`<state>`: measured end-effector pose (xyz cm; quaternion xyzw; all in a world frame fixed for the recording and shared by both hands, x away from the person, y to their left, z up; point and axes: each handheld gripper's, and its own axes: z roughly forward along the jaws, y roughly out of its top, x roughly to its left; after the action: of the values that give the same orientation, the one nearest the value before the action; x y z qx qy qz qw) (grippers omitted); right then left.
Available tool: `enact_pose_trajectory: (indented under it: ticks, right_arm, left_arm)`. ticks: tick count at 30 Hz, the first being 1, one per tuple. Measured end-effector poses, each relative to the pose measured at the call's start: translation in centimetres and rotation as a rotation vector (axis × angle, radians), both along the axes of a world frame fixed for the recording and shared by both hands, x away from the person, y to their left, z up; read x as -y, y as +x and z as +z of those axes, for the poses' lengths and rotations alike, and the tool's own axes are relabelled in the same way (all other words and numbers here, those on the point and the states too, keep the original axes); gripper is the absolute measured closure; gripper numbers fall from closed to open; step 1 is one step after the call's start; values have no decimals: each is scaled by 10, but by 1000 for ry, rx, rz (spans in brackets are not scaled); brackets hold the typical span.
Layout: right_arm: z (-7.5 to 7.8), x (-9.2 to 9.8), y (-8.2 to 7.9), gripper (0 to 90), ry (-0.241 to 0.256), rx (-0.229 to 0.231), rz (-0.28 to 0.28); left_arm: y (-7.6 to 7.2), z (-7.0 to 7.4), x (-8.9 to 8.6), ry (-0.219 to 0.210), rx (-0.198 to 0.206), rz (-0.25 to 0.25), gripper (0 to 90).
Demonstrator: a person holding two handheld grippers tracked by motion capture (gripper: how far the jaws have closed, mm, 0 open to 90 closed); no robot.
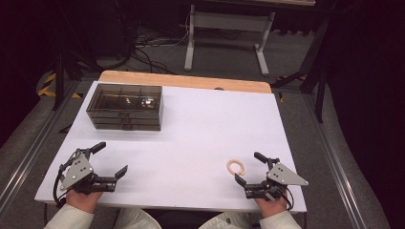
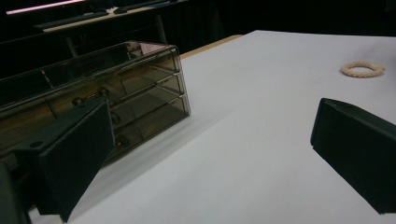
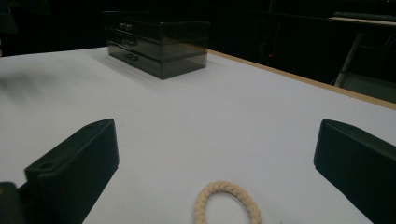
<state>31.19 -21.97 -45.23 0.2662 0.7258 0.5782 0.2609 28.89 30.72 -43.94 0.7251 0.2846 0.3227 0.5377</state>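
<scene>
**Rope ring waits between the spread right tongs**

A small cream ring (image 1: 235, 166) of braided cord lies flat on the white counter (image 1: 200, 138), near the front right corner. The right tongs (image 1: 247, 168) sit just behind it with both jaws spread wide and nothing between them but the ring itself, which in the right gripper view lies close in front of the camera, roughly midway between the two black jaws. The left tongs (image 1: 112, 157) rest near the front left corner, also spread wide and empty, well apart from the ring.

A smoked clear box of drawers (image 1: 125, 107) stands toward the far left of the counter, all drawers shut as far as can be told.

The ring looks light and soft, a twisted cord that should give a little under pressure rather than crack. Lying flat, it offers little height to catch, so the likely hold is across one side of the loop, one jaw inside the hole and one outside, or squeezing the whole loop from both outer edges. Its rough weave should keep it from slipping, though so light a thing may skid if nudged first.
</scene>
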Motion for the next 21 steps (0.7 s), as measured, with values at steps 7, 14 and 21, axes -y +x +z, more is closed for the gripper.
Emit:
enact_pose_trajectory:
  ticks: [7, 14, 21]
  right_arm:
    - [0, -1, 0, 5, -3, 2, 3]
    - [-1, -1, 0, 7, 1, -3, -1]
    - [0, 0, -1, 10, 2, 3, -4]
  left_arm:
    - [-1, 1, -1, -11, 0, 2, 5]
    - [-1, 1, 0, -17, -5, -2, 6]
    - [-2, 5, 0, -9, -4, -22, 2]
